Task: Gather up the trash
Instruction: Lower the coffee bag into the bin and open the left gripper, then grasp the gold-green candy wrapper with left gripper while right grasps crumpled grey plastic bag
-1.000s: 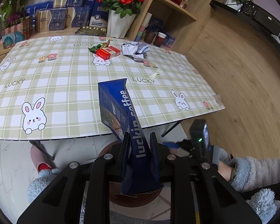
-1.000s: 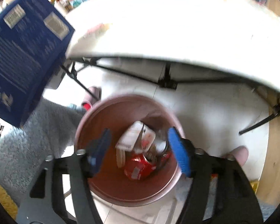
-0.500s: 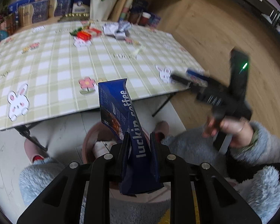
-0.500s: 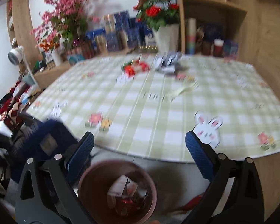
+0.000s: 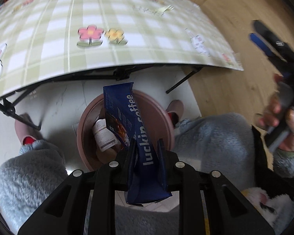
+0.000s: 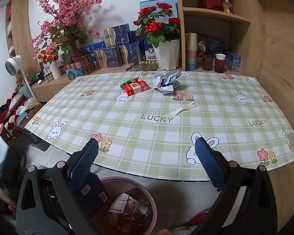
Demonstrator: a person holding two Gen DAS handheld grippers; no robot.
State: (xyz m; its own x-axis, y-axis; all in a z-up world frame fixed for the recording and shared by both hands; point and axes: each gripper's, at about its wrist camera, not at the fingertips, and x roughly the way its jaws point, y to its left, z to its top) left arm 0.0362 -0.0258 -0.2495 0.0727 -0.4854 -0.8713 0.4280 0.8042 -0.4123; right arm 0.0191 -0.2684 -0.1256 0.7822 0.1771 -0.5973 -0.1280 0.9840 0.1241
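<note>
From the left wrist, the left gripper (image 5: 146, 148) is squeezed tight on a flat dark blue coffee box (image 5: 134, 129) with white letters. The box sticks up toward 12 o'clock, over the round pink plastic bin (image 5: 164, 121) on the white floor. A white bottle (image 5: 103, 135) lies in the bin, at 9 o'clock from the box. The edge of the green checked table (image 5: 107, 45) curves just past the bin. The right gripper (image 5: 268, 43) is at 2 o'clock, off the table's corner.

From the right wrist, the right gripper (image 6: 147, 156) is wide apart with nothing in it; its jaws have just been opening. At 12 o'clock, well apart, lie a red box (image 6: 136, 87), crumpled grey paper (image 6: 167, 81) and a pale plastic fork (image 6: 181, 110). The table (image 6: 166, 129) between is bare. The bin (image 6: 147, 193) is at 6 o'clock.
</note>
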